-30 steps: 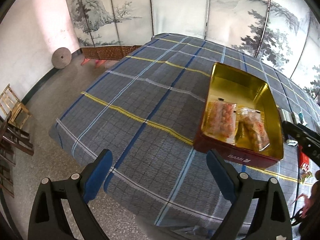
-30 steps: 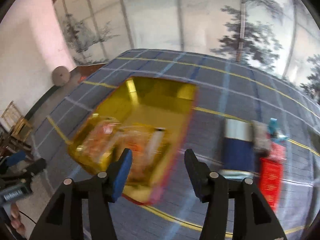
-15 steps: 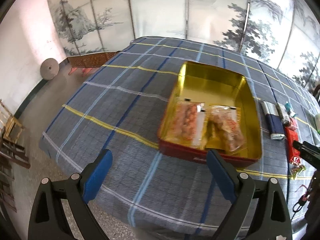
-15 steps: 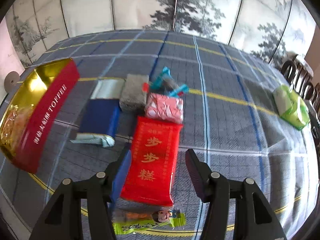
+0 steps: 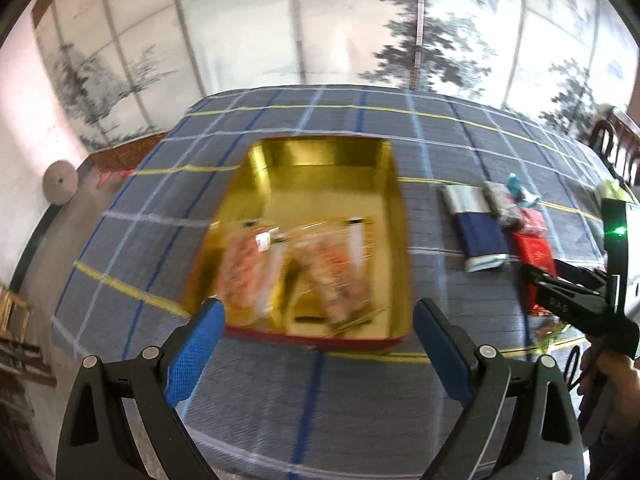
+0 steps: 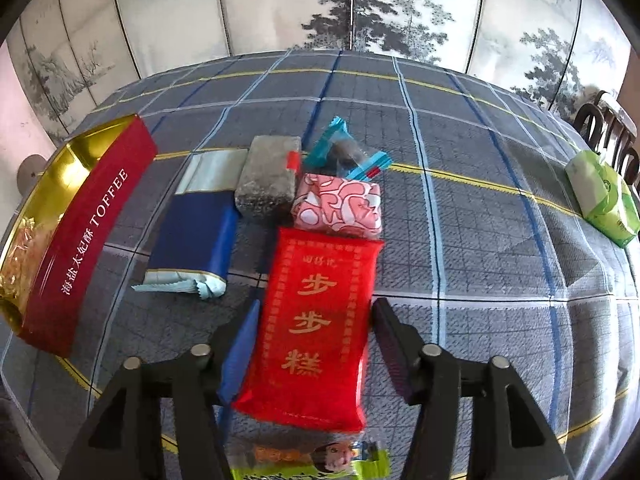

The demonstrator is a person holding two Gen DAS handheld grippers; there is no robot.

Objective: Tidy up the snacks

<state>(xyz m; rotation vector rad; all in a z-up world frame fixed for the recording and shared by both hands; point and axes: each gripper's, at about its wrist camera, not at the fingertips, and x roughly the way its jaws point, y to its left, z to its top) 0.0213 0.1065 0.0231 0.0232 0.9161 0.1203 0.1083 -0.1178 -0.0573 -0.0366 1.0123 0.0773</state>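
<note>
A gold-lined red toffee tin [image 5: 396,240] [image 6: 88,224] lies open on the checked cloth, holding two clear packs of orange snacks [image 5: 300,264]. My left gripper [image 5: 316,344] is open and empty, just in front of the tin. My right gripper [image 6: 316,344] is open, its fingers [image 6: 240,348] on either side of a red snack pack [image 6: 320,320] with gold characters, not closed on it. Behind that pack lie a pink patterned pack [image 6: 338,204], a blue pack [image 6: 196,232], a grey block [image 6: 268,172] and a teal-wrapped sweet [image 6: 344,152].
A green pack [image 6: 604,196] lies at the far right of the table. A yellow-green pack [image 6: 316,460] lies under my right gripper at the near edge. Dark chairs [image 6: 612,132] stand to the right. A painted screen [image 6: 320,4] runs behind the table.
My right gripper has come down and forward, so the red pack now lies between its fingers. My left gripper has swung right and closer to the tin.
</note>
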